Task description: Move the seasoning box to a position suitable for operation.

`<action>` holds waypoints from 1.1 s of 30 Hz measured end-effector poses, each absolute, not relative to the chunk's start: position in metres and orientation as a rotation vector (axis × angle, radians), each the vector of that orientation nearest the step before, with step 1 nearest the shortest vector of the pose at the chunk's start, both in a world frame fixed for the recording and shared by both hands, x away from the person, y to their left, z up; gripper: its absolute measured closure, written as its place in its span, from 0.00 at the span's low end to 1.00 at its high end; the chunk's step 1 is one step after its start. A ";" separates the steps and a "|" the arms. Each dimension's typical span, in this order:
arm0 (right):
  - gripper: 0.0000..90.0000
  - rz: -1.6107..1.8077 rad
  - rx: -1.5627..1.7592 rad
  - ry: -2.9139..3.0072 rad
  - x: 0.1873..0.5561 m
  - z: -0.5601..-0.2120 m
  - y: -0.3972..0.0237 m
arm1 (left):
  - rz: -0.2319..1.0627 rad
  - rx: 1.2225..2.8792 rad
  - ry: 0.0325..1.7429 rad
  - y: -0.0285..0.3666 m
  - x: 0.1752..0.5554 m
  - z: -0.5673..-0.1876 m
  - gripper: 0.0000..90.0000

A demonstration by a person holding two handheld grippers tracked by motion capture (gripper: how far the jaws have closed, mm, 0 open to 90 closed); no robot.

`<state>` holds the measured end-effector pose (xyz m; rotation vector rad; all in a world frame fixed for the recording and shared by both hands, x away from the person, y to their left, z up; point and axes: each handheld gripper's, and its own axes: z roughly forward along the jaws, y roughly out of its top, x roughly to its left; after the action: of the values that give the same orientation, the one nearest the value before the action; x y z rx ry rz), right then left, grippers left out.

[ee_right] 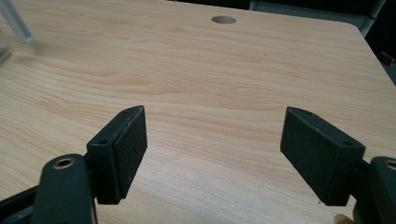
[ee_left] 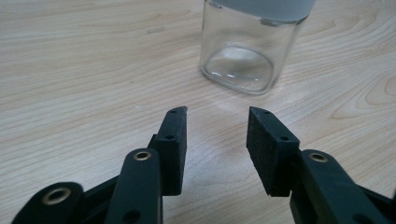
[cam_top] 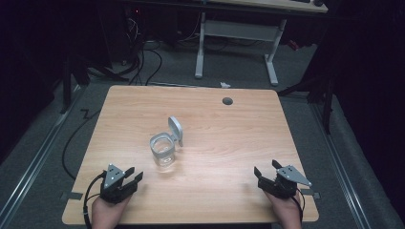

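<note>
Lining up my left tool [cam_top: 128,177] on the glass jar [cam_top: 163,151] at mid-counter [cam_top: 229,143]
Both tools open and empty; I should take the jar body squarely, low, clear of its flipped-up lid [cam_top: 175,129], right tool [cam_top: 265,171] ready to steady

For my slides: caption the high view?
Two open hand-held grippers, left and right, flank an open-lidded clear jar on a wooden table.

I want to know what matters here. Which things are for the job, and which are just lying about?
For the job:
- glass jar, standing mid-table, empty
- its grey lid, flipped open
- left tongs, open, nearest the jar
- right tongs, open, holding nothing

Just about:
- round hole in the table
- white desk legs behind
- floor cables
</note>
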<state>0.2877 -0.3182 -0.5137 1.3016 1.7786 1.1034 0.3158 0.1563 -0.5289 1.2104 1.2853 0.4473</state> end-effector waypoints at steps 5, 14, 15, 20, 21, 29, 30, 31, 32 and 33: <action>0.27 1.091 1.310 1.792 0.285 -0.516 -0.315 | 0.443 1.228 1.281 0.152 0.318 -0.532 0.64; 0.26 1.061 1.310 1.824 0.283 -0.517 -0.309 | 0.452 1.188 1.297 0.158 0.324 -0.529 0.63; 0.27 1.070 1.304 1.823 0.282 -0.516 -0.308 | 0.453 1.185 1.303 0.159 0.325 -0.529 0.63; 0.35 1.057 1.280 1.839 0.284 -0.516 -0.301 | 0.480 1.147 1.330 0.164 0.329 -0.526 0.71; 0.37 1.055 1.276 1.851 0.284 -0.517 -0.299 | 0.480 1.143 1.335 0.164 0.331 -0.526 0.72; 0.46 1.052 1.250 1.913 0.284 -0.520 -0.291 | 0.515 1.163 1.326 0.153 0.363 -0.523 0.91; 0.48 1.054 1.245 1.914 0.283 -0.520 -0.291 | 0.519 1.172 1.320 0.151 0.370 -0.523 0.91; 0.49 1.065 1.235 1.924 0.282 -0.520 -0.291 | 0.500 1.165 1.321 0.149 0.376 -0.521 0.94; 0.51 1.079 1.232 1.920 0.282 -0.519 -0.291 | 0.491 1.167 1.324 0.148 0.382 -0.519 0.96; 0.52 1.089 1.224 1.916 0.281 -0.519 -0.291 | 0.498 1.168 1.319 0.144 0.388 -0.518 0.98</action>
<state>0.2809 -0.2913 -0.5187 1.2245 1.9162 1.0894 0.3877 0.1445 -0.5181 1.1679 1.3192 0.4978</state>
